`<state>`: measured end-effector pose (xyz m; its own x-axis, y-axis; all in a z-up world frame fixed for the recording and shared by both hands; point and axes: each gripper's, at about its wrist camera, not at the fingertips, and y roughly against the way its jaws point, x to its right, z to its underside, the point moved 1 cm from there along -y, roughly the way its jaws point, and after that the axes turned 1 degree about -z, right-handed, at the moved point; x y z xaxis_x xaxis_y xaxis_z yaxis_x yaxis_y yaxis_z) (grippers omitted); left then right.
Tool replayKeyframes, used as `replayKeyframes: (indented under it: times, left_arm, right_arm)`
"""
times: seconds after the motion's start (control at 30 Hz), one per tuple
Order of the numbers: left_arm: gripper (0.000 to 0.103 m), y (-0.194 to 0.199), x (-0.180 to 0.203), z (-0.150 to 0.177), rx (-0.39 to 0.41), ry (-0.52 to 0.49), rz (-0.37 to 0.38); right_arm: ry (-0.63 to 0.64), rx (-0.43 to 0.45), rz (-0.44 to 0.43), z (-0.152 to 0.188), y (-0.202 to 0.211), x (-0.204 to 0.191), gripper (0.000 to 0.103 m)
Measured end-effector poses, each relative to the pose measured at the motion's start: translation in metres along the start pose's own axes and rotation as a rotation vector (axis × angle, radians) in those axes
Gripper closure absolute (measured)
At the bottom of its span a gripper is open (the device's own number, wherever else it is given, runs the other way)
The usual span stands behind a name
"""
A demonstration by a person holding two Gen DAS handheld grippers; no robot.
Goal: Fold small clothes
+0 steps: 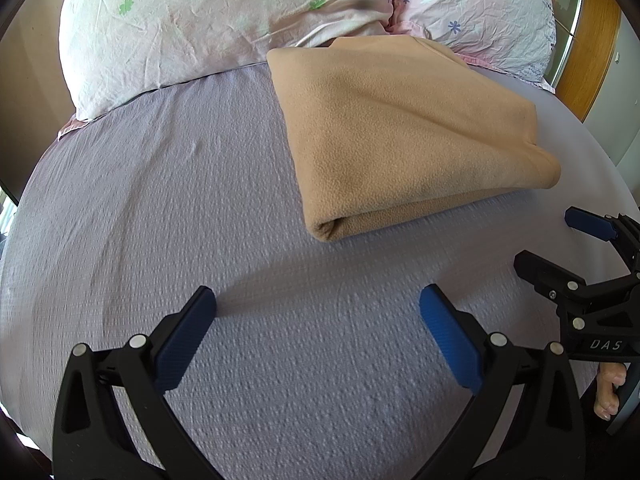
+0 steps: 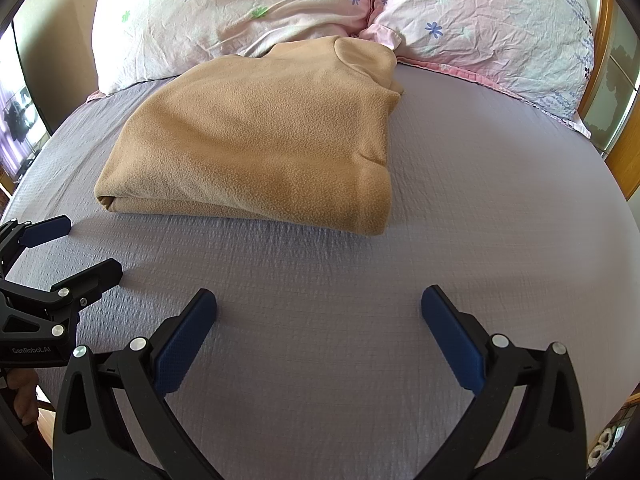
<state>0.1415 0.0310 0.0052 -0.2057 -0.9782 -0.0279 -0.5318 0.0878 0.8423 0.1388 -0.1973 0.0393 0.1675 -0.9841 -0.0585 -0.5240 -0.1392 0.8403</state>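
Note:
A tan fleece garment (image 1: 404, 136) lies folded into a thick rectangle on the lilac bedsheet (image 1: 200, 208), its far end against the pillows. It also shows in the right wrist view (image 2: 264, 148). My left gripper (image 1: 318, 308) is open and empty, above the sheet, short of the garment's near left corner. My right gripper (image 2: 319, 308) is open and empty, above the sheet in front of the garment's near right corner. Each gripper shows at the edge of the other's view: the right gripper (image 1: 548, 240) and the left gripper (image 2: 90, 246), both open.
Two pink floral pillows (image 1: 224, 16) (image 2: 480, 28) lie across the head of the bed. A wooden bed frame (image 2: 628, 160) runs along the right side. The bedsheet (image 2: 480, 220) spreads to the right of the garment.

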Motion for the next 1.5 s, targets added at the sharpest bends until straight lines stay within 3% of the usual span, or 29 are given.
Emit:
replayKeyframes:
  times: [1.5]
  left_arm:
    - [0.002, -0.0003, 0.0002, -0.0009, -0.017, 0.003, -0.001]
  right_arm:
    - [0.0, 0.001, 0.0, -0.0002, 0.0, 0.0004, 0.001]
